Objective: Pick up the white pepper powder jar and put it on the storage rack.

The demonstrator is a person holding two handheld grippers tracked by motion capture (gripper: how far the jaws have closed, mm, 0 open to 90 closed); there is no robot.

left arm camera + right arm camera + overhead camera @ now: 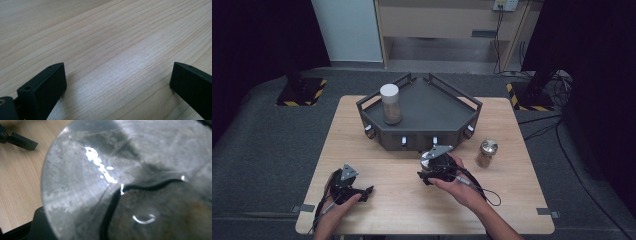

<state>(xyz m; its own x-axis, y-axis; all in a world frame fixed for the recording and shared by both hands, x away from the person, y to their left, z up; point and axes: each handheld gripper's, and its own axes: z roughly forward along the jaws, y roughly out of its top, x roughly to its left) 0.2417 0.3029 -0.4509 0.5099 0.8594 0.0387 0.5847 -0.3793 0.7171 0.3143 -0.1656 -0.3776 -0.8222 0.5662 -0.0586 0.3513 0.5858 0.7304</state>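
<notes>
Wooden table (pixel 377 165), dark tray (pixel 422 107) at the back | my right gripper (pixel 434 167) clamps a metal-lidded jar (pixel 125 180) just before the tray; left gripper (pixel 349 187) gapes empty | keep the jar level; lift clear of the rim.

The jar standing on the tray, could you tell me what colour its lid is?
White; the jar on the dark tray shows best in the high view.

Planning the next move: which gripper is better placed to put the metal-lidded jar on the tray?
Right. The right gripper is shut on the jar just before the tray; the left gripper is open over bare table.
</notes>
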